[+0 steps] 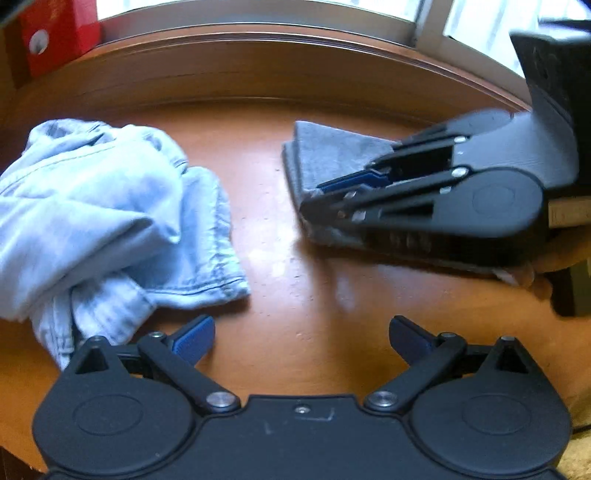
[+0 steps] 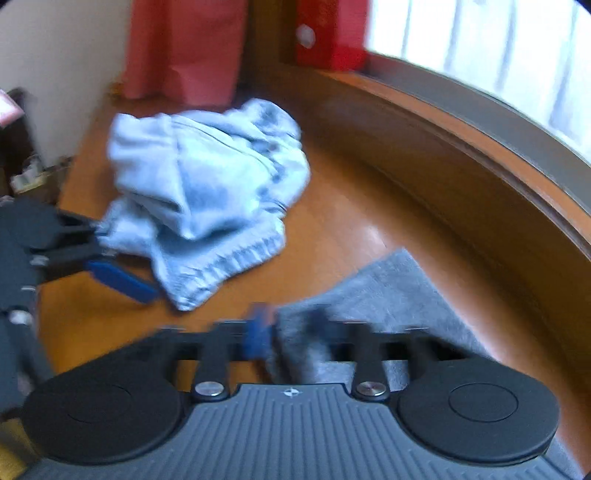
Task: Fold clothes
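The left gripper (image 1: 301, 338) is being held low over the orange-brown table (image 1: 295, 258), its 2 blue-padded fingers (image 1: 195, 338) standing wide apart with nothing between them. Just beyond its left finger, a crumpled light-blue denim garment (image 1: 110, 218) is lying in a heap on the table. Farther right, a folded grey cloth (image 1: 325, 155) is being clamped at its near edge by the right gripper (image 2: 284, 332), whose jaws are drawn together on the fabric. At the back, a red box (image 1: 59, 33) is standing beside the window frame (image 1: 258, 22).
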Demonstrator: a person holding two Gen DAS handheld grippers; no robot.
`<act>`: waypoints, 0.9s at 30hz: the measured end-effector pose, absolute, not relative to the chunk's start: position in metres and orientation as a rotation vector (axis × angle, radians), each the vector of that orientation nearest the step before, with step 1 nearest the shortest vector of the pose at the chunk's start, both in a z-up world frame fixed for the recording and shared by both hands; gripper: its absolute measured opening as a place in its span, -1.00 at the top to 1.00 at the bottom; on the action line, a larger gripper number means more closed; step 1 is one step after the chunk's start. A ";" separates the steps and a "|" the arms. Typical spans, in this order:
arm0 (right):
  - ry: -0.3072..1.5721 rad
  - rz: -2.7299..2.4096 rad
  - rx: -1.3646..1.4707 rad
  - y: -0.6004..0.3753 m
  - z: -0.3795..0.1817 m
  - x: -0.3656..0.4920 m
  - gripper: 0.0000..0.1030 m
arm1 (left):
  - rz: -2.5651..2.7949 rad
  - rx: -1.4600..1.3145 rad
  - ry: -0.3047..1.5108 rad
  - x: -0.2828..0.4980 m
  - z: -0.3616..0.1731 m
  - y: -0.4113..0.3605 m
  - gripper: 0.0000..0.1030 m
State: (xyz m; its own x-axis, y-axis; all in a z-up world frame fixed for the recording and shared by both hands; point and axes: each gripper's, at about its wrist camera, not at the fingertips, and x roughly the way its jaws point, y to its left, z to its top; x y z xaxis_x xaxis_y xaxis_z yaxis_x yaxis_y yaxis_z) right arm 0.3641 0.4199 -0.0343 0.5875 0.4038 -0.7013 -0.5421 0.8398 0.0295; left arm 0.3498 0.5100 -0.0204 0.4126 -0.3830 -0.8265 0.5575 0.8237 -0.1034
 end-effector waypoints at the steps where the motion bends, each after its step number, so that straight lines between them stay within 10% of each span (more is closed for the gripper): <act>1: 0.774 0.536 -0.124 0.413 -0.034 0.366 0.79 | -0.592 0.199 0.976 0.352 -0.021 0.509 -0.96; 11: 0.807 0.533 0.146 0.396 -0.037 0.364 0.61 | -0.639 0.261 0.945 0.355 -0.016 0.492 -0.96; 17: 0.623 0.348 0.151 0.347 0.010 0.313 -0.46 | -0.776 0.299 0.848 0.344 0.026 0.474 -0.96; 27: 0.585 -0.434 0.335 0.203 -0.002 0.155 -0.47 | -0.965 0.378 0.813 0.350 0.009 0.357 -0.96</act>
